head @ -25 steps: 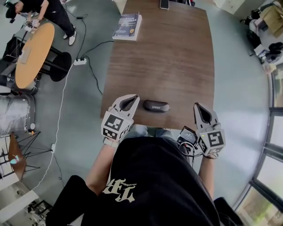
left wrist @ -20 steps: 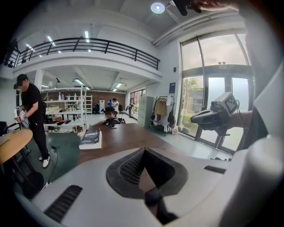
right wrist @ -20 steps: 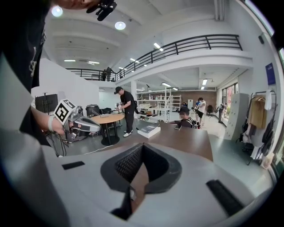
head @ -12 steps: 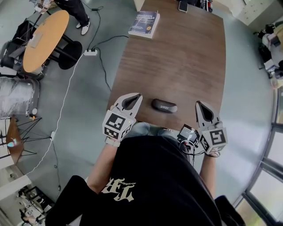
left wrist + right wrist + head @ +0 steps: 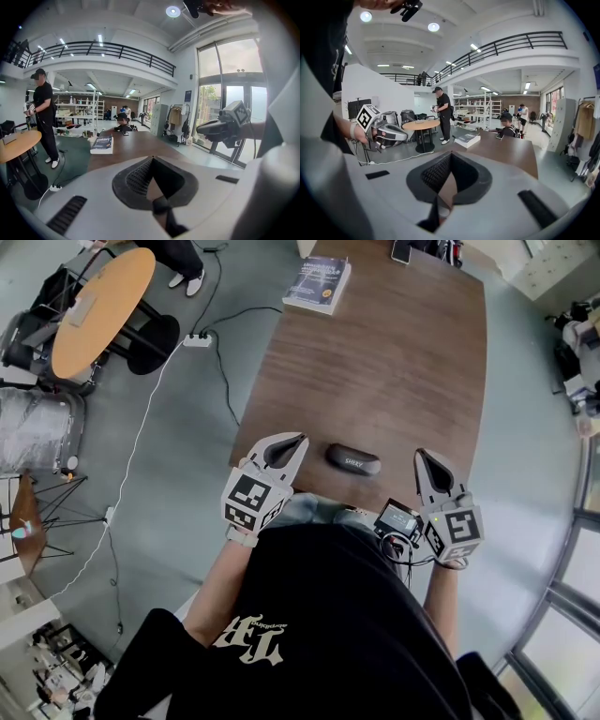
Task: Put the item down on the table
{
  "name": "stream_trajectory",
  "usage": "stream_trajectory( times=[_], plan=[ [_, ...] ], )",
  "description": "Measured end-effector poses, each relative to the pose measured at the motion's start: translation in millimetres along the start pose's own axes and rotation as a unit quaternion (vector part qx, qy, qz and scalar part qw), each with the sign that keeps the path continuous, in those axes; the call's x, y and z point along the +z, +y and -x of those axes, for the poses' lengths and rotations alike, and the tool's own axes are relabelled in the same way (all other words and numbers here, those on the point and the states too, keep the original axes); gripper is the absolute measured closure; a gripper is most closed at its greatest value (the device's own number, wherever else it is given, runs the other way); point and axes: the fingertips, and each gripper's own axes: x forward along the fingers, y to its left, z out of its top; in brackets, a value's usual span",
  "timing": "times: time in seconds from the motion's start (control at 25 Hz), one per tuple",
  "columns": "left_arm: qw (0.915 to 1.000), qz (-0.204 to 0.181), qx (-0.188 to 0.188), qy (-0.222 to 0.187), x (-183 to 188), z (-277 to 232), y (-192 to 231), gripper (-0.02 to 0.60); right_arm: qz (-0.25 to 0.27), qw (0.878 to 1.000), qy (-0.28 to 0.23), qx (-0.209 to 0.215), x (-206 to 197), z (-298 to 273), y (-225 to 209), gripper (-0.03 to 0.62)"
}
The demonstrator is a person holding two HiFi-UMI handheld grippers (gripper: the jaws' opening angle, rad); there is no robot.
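Case: the dark oblong case point(image 5: 353, 460) lies flat on the brown table point(image 5: 403, 352), close to its near edge, with nothing touching it.
Left gripper point(image 5: 299, 439): jaws pressed together and empty, just beside the case's left end.
Right gripper point(image 5: 420, 456): jaws closed on nothing too, near the case's other end.
Why: they flank it hands-off, so I'd say it is already set down.
Book point(image 5: 317, 284): at the far end, well apart.

Dark oblong case point(image 5: 353, 460) (white lettering) lies on table point(image 5: 403, 362).
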Motion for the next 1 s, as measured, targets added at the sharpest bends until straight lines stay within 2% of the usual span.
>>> stream_trajectory(
  times=[1.0],
  plan=[
    [0.9999,0.011,-0.001,0.006,-7.6,5.4,3.2,0.575,-0.006,1.000,0.007,0.000,-4.0,-0.8,4.0,0.609]
  ],
)
